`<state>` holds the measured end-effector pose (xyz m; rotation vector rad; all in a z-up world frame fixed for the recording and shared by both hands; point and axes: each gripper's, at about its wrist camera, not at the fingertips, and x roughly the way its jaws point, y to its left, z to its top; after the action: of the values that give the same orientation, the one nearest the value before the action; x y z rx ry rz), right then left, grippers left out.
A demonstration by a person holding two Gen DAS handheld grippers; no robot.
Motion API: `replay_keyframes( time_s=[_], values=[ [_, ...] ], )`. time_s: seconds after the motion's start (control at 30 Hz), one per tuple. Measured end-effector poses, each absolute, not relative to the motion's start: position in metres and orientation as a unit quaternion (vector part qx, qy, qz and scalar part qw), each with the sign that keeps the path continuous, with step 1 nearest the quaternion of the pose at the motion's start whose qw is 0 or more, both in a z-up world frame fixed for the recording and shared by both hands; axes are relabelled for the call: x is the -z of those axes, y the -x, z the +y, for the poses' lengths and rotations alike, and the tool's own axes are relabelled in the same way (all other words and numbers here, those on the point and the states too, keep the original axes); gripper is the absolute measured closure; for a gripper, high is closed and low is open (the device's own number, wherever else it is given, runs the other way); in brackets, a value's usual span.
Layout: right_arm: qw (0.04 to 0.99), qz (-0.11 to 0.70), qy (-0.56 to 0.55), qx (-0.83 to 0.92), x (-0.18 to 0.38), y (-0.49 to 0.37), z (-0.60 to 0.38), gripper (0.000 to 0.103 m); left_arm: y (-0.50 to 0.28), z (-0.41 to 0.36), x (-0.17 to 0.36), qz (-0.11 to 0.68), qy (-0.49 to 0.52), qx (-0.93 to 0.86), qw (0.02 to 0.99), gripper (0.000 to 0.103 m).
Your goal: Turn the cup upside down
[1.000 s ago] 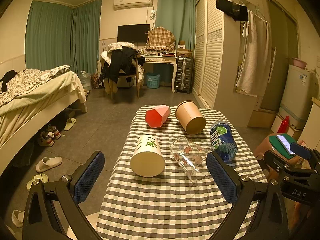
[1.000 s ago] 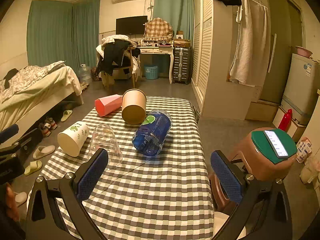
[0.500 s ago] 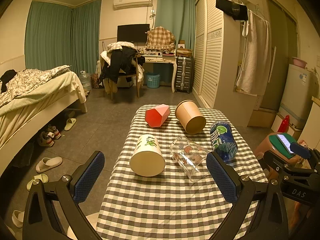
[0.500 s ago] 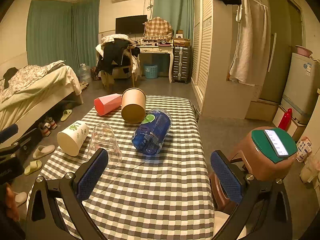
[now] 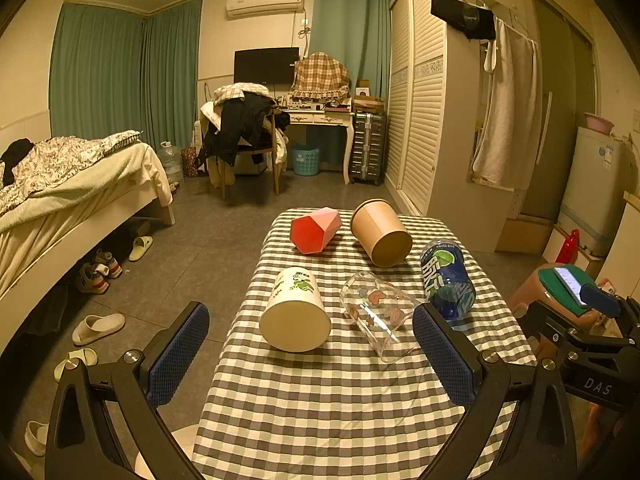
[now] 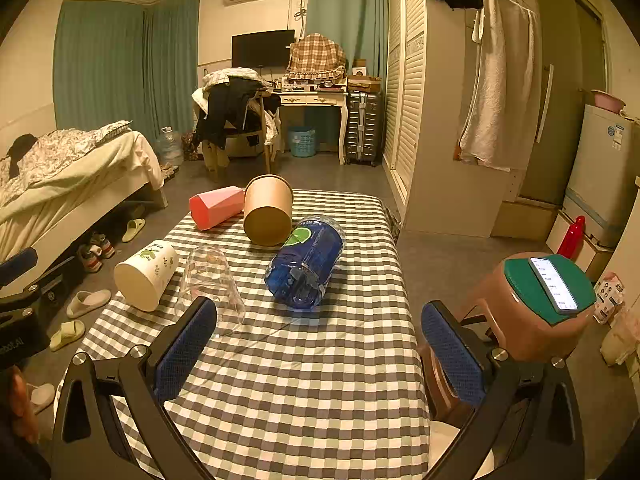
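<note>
Left view: the left tool (image 5: 310,356) is wide and holds nothing. The white cup (image 5: 295,316) lies on its side on the counter (image 5: 320,408).

Right view: the right tool (image 6: 318,344) is wide too. No cup looks flipped yet.

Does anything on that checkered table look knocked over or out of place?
Yes: all five cups lie on their sides, none upright. The white cup, clear cup and blue cup lie in a nearer row, the pink cup and brown paper cup behind. Nothing looks spilled on the checkered table.
</note>
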<state>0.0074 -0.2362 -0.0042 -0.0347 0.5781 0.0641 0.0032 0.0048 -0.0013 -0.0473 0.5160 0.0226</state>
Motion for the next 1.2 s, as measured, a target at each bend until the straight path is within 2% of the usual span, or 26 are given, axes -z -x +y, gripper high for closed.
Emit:
replay_keyframes(
  time_s=[1.2],
  values=[
    [0.956,0.292,0.017,-0.036,0.0076,-0.0075,-0.2316,0.0,-0.004,0.0039,0.0015,0.256,0.022,-0.012,0.966,0.0]
  ],
)
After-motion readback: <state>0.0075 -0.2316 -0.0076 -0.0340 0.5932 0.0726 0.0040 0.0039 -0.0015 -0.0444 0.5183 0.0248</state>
